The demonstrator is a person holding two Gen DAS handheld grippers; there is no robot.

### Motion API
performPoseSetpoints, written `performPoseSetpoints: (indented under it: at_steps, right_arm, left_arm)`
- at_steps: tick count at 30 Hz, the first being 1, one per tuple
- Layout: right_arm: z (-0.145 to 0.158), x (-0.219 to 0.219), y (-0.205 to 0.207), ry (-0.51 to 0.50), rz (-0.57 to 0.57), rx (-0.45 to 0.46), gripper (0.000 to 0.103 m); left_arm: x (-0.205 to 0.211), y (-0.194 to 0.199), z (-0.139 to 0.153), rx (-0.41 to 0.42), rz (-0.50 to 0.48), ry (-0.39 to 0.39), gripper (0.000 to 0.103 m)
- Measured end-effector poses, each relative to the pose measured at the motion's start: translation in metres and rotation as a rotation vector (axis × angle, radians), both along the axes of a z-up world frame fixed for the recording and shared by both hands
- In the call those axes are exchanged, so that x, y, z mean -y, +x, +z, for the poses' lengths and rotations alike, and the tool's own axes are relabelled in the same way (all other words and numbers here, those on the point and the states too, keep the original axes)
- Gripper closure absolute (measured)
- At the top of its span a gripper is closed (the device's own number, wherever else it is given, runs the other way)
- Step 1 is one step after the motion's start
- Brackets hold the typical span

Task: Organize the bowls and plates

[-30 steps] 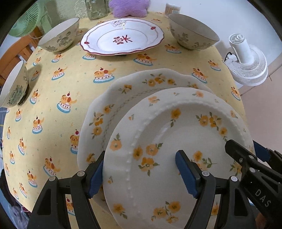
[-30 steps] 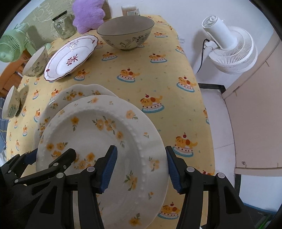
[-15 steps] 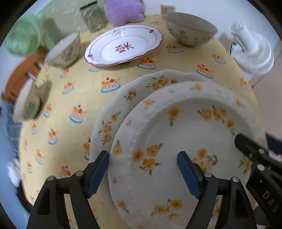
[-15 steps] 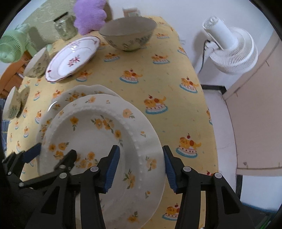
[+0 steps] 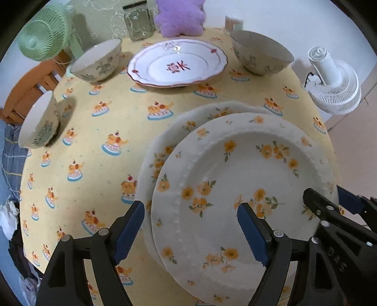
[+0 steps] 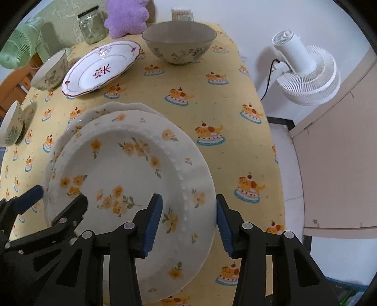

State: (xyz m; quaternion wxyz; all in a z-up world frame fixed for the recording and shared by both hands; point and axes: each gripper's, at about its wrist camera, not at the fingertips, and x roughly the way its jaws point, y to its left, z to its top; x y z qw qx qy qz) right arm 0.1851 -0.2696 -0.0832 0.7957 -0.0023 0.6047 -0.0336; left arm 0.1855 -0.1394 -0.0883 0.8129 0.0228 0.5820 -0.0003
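A white plate with orange flowers point(image 5: 247, 179) point(image 6: 132, 169) lies on top of a second flowered plate point(image 5: 207, 113) point(image 6: 110, 108), shifted toward me, on the yellow tablecloth point(image 5: 113, 113). My left gripper point(image 5: 190, 231) straddles the top plate's left rim; its jaws are opening and the pads stand clear. My right gripper point(image 6: 188, 221) straddles the right rim with its jaws closing; the pads do not press on it. A red-trimmed plate point(image 5: 176, 63) sits at the back between two patterned bowls point(image 5: 99, 61) point(image 5: 261, 54). A third bowl point(image 5: 40, 124) stands at the left.
A glass jar point(image 5: 139, 21), a purple plush point(image 5: 179, 16) and a green fan point(image 5: 44, 35) line the table's back. A white fan point(image 6: 304, 70) stands on the floor beyond the right table edge. A wooden chair point(image 5: 26, 87) is at the left.
The left gripper's jaws have spread wider and it has drawn back a little from the plates. The right gripper's jaws have narrowed around the top plate's right rim.
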Motion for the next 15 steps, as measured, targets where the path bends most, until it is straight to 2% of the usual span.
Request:
performPoseSetpoints:
  at_steps: [9,15]
  right_arm:
    - [-0.013,-0.01,0.018,-0.018,-0.023,-0.042,0.054]
    - [-0.013,-0.01,0.019,-0.013,-0.056,-0.041,0.052]
  left_arm:
    - [-0.014,0.01,-0.005,-0.02,0.028,-0.023,0.019]
    - [-0.019,0.009,-0.003,-0.019,0.005,-0.055,0.019]
